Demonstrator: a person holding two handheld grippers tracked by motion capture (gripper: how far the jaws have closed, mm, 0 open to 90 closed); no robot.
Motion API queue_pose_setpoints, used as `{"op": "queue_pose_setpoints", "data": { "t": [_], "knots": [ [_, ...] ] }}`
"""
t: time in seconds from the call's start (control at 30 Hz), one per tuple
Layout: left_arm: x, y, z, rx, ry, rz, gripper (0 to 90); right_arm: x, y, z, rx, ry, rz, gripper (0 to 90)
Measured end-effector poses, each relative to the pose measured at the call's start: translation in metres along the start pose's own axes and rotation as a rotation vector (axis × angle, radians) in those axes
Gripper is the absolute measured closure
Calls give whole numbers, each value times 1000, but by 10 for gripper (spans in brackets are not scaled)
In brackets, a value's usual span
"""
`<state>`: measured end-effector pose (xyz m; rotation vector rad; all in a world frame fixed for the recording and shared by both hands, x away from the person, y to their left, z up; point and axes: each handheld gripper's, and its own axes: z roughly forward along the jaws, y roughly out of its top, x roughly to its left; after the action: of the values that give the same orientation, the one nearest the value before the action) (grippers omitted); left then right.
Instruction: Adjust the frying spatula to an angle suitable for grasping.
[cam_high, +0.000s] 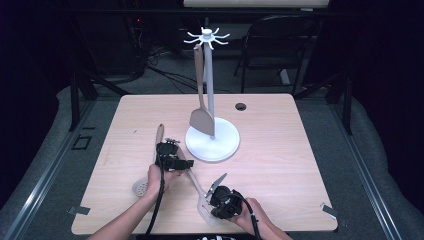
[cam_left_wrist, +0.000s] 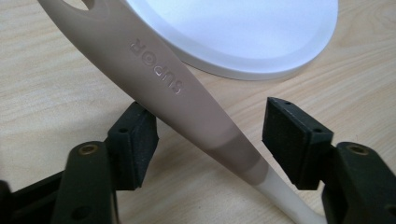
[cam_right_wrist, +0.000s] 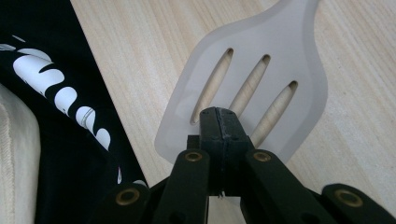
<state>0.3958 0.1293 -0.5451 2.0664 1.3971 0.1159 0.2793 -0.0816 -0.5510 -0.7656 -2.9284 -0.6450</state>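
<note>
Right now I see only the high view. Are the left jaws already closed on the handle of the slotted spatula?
Observer: No. The left gripper has its jaws open around the spatula handle, and there is a clear gap at one pad.
Operator: And the right jaws?
Observer: The right gripper is shut, and its tip lies over the slotted blade at the middle slot. I cannot tell whether it touches.
Operator: Is there any mark on the handle?
Observer: Yes, it has the raised letters SUPOR.
</note>
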Motion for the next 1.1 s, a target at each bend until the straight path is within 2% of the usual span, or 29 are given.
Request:
{"op": "queue_pose_setpoints", "data": {
  "t": [0.07,0.1,0.13,0.3,0.37,0.4,0.43,0.53,0.6,0.7,0.73,0.77,0.87,0.97,1.1],
  "knots": [
    [-1,0,1,-5,20,-5,396,1,0,1,-13,8,11,900],
    [-1,0,2,-8,26,-12,421,0,0,0,3,-1,-4,900],
    [0,-1,1,-12,19,-20,461,0,1,0,6,1,-9,900],
    [2,-3,-2,-55,-27,-41,504,0,0,1,-14,12,4,900],
    [1,-4,-5,-87,-44,-48,522,-1,0,-1,2,4,-7,900],
    [0,-5,-7,-102,-57,-50,532,-1,0,0,-15,26,14,900],
    [-1,-5,-8,-123,-69,-57,543,-2,0,0,-15,26,15,895],
    [-4,-7,-14,-178,-95,-57,570,-4,0,-2,-28,73,39,789],
    [-7,-8,-18,-214,-108,-49,588,-4,1,-5,-34,48,31,743],
    [-10,-9,-23,-247,-118,-43,605,-5,2,-11,-89,43,59,699],
    [-11,-9,-24,-251,-119,-42,608,-7,3,-15,-94,29,60,679],
    [-12,-10,-24,-260,-123,-43,612,-7,4,-16,-126,25,79,664],
    [-12,-11,-26,-276,-135,-51,620,-10,9,-18,-173,-14,106,609],
    [-14,-11,-28,-288,-140,-41,626,-16,17,-17,-220,-44,126,581],
    [-17,-12,-32,-303,-148,-31,632,-20,26,-12,-241,-71,138,568]
  ]
}}
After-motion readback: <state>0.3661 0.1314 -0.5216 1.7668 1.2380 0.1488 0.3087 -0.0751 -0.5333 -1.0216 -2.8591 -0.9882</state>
